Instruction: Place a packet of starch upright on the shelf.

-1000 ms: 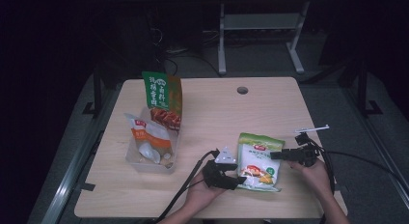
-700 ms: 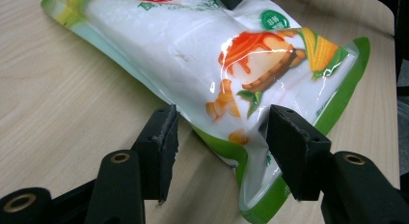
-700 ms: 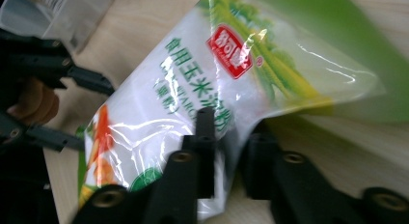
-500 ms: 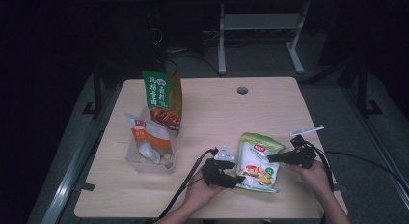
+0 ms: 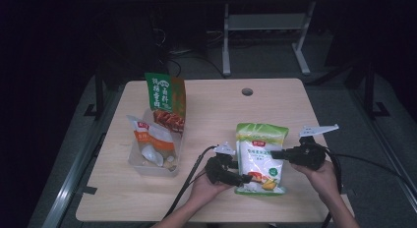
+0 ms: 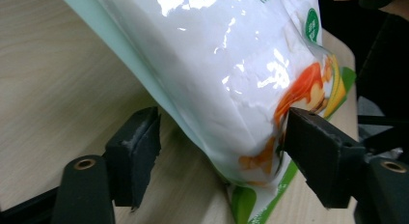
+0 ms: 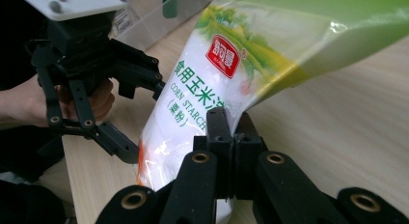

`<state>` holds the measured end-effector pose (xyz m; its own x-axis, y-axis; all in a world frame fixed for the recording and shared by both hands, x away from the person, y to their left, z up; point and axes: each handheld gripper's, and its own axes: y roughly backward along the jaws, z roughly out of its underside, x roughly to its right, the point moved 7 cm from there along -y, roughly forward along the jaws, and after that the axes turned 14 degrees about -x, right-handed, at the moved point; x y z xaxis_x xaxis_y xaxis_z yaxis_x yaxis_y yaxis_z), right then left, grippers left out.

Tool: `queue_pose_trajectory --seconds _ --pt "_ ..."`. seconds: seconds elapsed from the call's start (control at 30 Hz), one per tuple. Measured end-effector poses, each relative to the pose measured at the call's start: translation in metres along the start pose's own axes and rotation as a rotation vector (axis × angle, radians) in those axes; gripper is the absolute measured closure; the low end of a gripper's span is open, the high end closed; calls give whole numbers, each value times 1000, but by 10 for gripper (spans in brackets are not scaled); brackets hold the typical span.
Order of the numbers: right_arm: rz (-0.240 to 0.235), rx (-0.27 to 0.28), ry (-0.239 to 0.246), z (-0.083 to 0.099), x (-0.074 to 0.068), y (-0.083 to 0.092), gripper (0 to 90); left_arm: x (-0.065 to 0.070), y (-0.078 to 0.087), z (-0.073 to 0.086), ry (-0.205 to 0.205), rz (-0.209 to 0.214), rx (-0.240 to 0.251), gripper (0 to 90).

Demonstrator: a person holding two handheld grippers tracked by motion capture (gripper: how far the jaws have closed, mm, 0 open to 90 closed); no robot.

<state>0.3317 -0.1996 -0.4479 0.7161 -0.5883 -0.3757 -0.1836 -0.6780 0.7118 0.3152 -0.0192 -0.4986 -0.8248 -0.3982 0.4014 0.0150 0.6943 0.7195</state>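
A white and green corn starch bag (image 5: 259,154) lies at the table's front right, its right side tilted up off the wood. My right gripper (image 5: 274,153) is shut on that bag's right edge, and the pinch shows close up in the right gripper view (image 7: 231,130). My left gripper (image 5: 247,179) sits at the bag's lower left corner. Its jaws have just been opening and stand wide, with the bag (image 6: 226,74) between them. The left pad (image 6: 137,144) is clear of the film. The left gripper (image 7: 146,125) is also in the right gripper view.
A clear plastic bin (image 5: 140,165) at the left holds a green and orange bag (image 5: 165,98) standing upright and a white and orange pouch (image 5: 152,139). A cable hole (image 5: 247,92) is near the table's far edge. Cables trail off the front edge.
The right gripper closed on the bag's right edge and rose, tilting the bag up. The left gripper's jaws spread wider around the bag's lower corner.
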Motion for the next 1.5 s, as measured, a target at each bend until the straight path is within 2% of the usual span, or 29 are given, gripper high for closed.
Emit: queue_pose_trajectory --seconds 0.03,0.13,0.17,0.2,0.3,0.43,0.6,0.63,0.67,0.8,0.83,0.87,0.9,1.0,1.17,1.2,1.3,1.47,1.5 --pt "6 27 17 -4 -4 2 888 0 1 -1 -17 10 5 393" --pt "6 52 30 -8 -8 4 889 1 5 -4 -14 12 21 425" --pt "8 64 38 -10 -11 5 889 2 8 -5 -11 13 28 444" --pt "5 79 52 -14 -19 7 889 1 11 -5 -26 3 40 475" --pt "8 92 77 -18 -26 8 890 1 16 -5 -22 -3 59 505" --pt "26 119 139 -30 -42 6 889 -3 25 -3 -66 -68 75 582" --pt "28 120 177 -35 -51 2 888 -3 32 0 -63 -122 107 636" --pt "58 106 210 -37 -55 0 884 -3 34 2 -69 -144 108 660" --pt "58 106 210 -37 -55 0 884 -3 34 2 -69 -144 108 664" --pt "100 71 244 -35 -58 -3 871 -1 35 4 -86 -189 103 674" --pt "130 39 260 -33 -59 -5 849 0 35 5 -95 -207 101 681" --pt "130 39 260 -33 -59 -5 849 1 35 5 -103 -221 98 681" --pt "163 3 266 -28 -57 -9 826 2 35 6 -115 -242 97 693" --pt "168 -8 264 -24 -56 -12 822 2 35 7 -133 -254 94 698" --pt "183 -42 284 -21 -57 -16 749 4 36 8 -160 -278 74 702" --pt "190 -75 305 -20 -58 -19 711 4 36 9 -171 -285 68 704" --pt "193 -101 310 -20 -59 -21 699 4 36 9 -177 -293 64 704" --pt "155 -138 300 -21 -59 -26 689 4 36 10 -180 -296 61 704" --pt "151 -145 298 -22 -59 -27 726 3 36 10 -179 -297 61 702"
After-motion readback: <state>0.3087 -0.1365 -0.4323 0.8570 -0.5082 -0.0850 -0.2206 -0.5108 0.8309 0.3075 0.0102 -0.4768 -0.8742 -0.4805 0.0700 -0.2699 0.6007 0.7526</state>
